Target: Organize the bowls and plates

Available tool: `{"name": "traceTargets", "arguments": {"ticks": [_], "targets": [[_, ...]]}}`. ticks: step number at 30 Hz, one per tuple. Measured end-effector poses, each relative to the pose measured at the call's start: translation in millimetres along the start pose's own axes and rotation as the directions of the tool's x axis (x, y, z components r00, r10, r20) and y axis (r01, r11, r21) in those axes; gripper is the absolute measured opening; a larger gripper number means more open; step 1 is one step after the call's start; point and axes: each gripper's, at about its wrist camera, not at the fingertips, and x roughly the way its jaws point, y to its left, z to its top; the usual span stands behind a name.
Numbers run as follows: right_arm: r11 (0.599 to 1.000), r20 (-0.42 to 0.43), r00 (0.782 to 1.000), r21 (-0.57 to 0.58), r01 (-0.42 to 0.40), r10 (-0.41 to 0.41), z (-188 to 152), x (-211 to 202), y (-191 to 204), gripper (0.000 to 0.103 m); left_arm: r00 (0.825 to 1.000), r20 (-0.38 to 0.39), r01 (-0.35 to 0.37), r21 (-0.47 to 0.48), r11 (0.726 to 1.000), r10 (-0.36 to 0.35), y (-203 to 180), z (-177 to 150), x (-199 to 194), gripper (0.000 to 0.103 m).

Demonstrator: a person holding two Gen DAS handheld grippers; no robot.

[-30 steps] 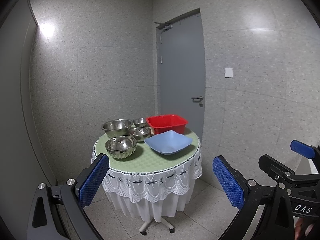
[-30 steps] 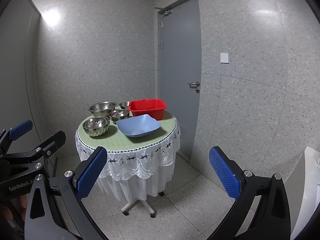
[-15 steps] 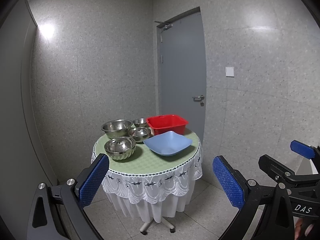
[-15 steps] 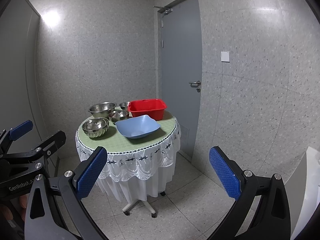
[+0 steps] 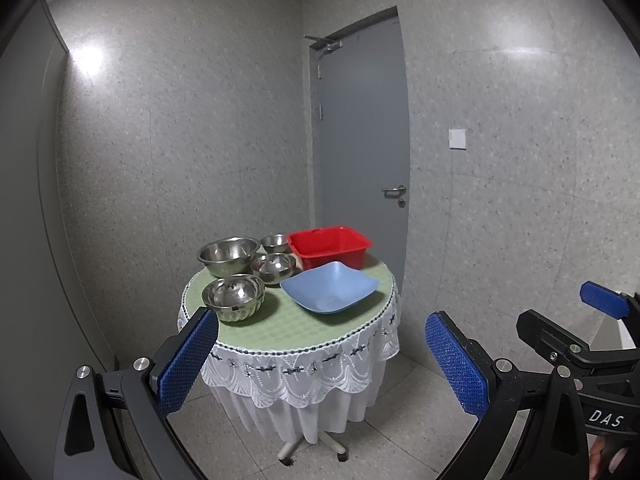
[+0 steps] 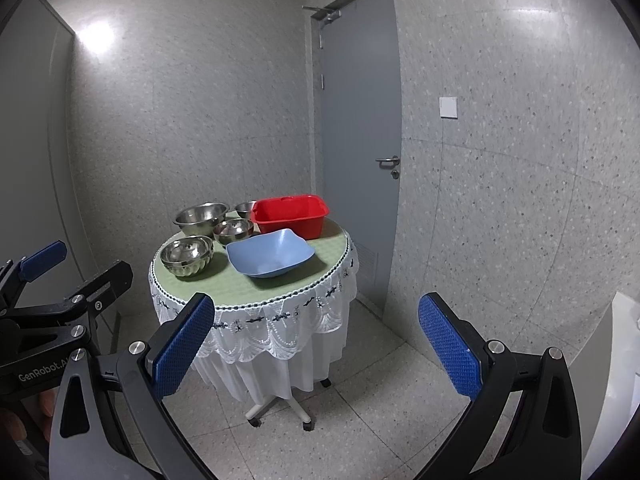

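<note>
Blue ribbed pads (image 5: 188,360) frame both views, and both sets are spread wide with nothing between them: the left gripper (image 5: 320,364) and the right gripper (image 6: 320,344) hang side by side, well short of the table (image 5: 280,336), each showing at the edge of the other's camera. A fingertip or two of the person shows at the bottom corners, gripping the handles. Out past the fingers, floor tiles, then a round table on castors with a white lace skirt and a green dotted top. On it, the whole job sits waiting, and by my reading nothing is sorted yet: every piece stands on its own, none nested. Nearest the left gripper is a fluted steel bowl (image 5: 234,297), shiny, upright, empty. Behind it sits the big steel bowl (image 5: 228,255), and just beside that a mid bowl (image 5: 276,267), with a small bowl (image 5: 275,243) at the back, close to the red tub (image 5: 329,246). That tub is rectangular, open and, as far as I can see, empty, a likely home for the stack. Front right lies the blue dish (image 5: 330,293), squarish with upturned corners, matte plastic, touching nothing. So everything is left: close in, grasp, stack. Beyond the table, a grey door (image 5: 360,128) and speckled walls.
</note>
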Motion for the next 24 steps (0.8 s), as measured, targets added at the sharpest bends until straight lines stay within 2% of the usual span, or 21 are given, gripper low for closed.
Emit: {"name": "traceTargets", "arguments": {"ticks": [12,24], "targets": [[1.0,-0.037,0.999,0.007,0.0,0.0,11,31,16,0.103,0.999,-0.038,0.003,-0.003,1.0,-0.003,19,18,37,0.102],[0.999,-0.052,0.999,0.037,0.02,-0.018,42,93,62,0.103,0.999,-0.04,0.038,0.013,0.999,-0.038,86,54,118,0.102]]}}
